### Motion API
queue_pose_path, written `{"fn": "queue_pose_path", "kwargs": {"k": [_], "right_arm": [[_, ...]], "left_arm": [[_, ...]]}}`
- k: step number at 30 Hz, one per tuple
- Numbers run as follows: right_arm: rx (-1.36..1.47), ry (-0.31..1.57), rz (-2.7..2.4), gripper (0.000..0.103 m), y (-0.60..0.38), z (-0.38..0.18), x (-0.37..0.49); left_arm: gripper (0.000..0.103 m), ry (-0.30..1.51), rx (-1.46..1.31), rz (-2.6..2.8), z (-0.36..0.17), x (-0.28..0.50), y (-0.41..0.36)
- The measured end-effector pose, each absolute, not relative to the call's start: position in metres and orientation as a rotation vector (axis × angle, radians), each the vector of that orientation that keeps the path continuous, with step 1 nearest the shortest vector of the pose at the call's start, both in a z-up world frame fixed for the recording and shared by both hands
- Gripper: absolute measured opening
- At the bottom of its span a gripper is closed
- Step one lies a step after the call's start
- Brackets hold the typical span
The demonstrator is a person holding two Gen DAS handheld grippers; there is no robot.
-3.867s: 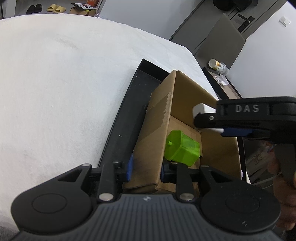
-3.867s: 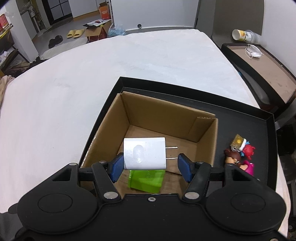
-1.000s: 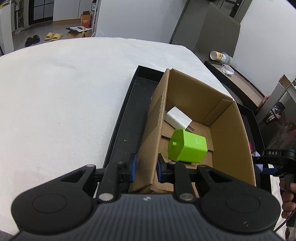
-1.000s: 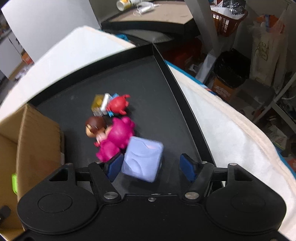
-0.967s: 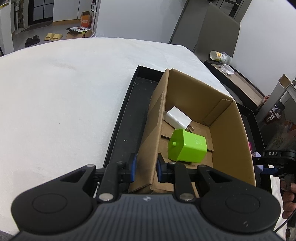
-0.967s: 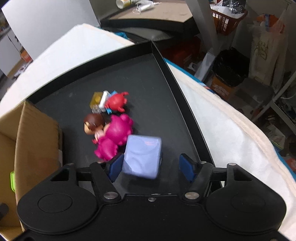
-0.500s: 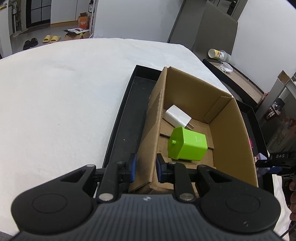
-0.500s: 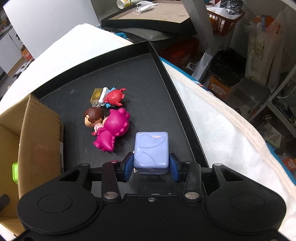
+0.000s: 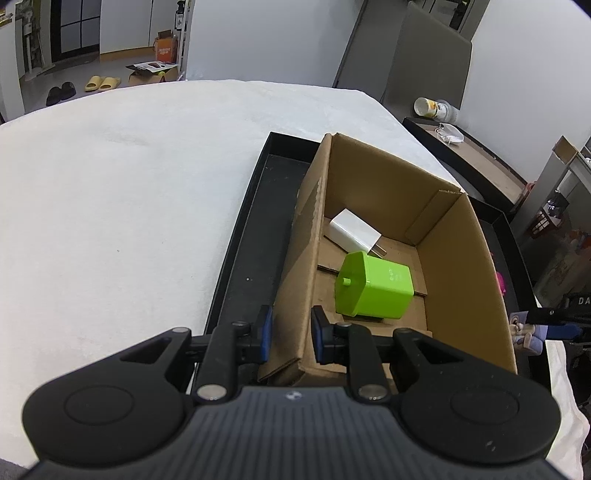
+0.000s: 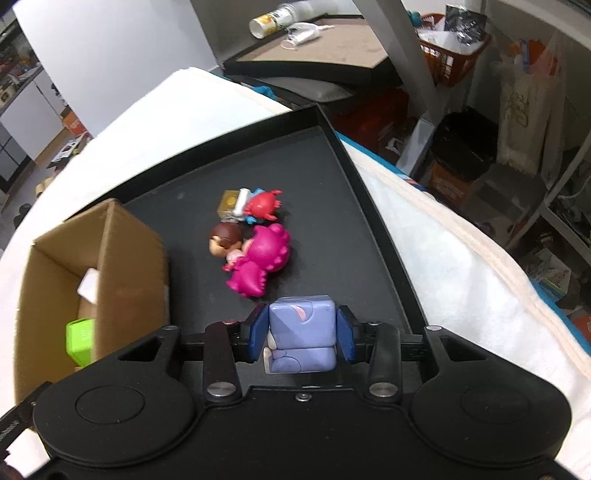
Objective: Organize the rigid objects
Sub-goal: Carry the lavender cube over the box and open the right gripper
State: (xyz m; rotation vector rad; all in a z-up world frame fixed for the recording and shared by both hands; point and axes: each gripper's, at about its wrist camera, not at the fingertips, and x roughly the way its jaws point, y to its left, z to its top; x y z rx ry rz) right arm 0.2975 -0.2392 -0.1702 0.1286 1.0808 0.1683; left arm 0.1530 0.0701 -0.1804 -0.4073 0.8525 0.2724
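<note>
My left gripper (image 9: 290, 334) is shut on the near left wall of the open cardboard box (image 9: 454, 258), which stands in a black tray (image 9: 255, 236). Inside the box lie a white charger (image 9: 354, 230) and a green block (image 9: 375, 290). My right gripper (image 10: 301, 330) is shut on a lilac cube toy (image 10: 301, 325) and holds it above the tray (image 10: 369, 206), right of the box (image 10: 122, 251). The toy also shows in the left wrist view (image 9: 526, 334). A pink doll figure (image 10: 258, 258) and a red crab toy (image 10: 262, 205) lie on the tray.
The tray rests on a white cloth-covered surface (image 9: 129, 184). A side table with a cup (image 10: 269, 22) stands beyond it. A black bin (image 10: 465, 144) and shelves with clutter are on the floor to the right.
My right gripper has closed on the lilac cube toy and lifted it off the tray. Earlier it let the white charger go into the box. My left gripper keeps its hold on the box wall.
</note>
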Motion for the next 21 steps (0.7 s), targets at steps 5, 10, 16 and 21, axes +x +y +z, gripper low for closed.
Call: {"fn": "queue_pose_path", "kwargs": {"k": [5,10,16,21], "right_arm": [[0.071,1.053,0.199,0.039,-0.228,-0.153,0.294],[0.033,1.036,0.212,0.039,-0.223,-0.141,0.294],[-0.011,1.028,0.236,0.039,-0.210,-0.131,0.290],[-0.036,1.008,0.251,0.039,-0.199,-0.117,0.288]], "left_arm": [[0.021,0.851,-0.420,0.264,-0.180,0.152,0.072],[0.021,0.854,-0.426,0.243,-0.182,0.153,0.073],[0.021,0.847,-0.443,0.235,-0.183,0.152,0.075],[0.021,0.842,-0.462,0.228,-0.183,0.151,0.078]]}}
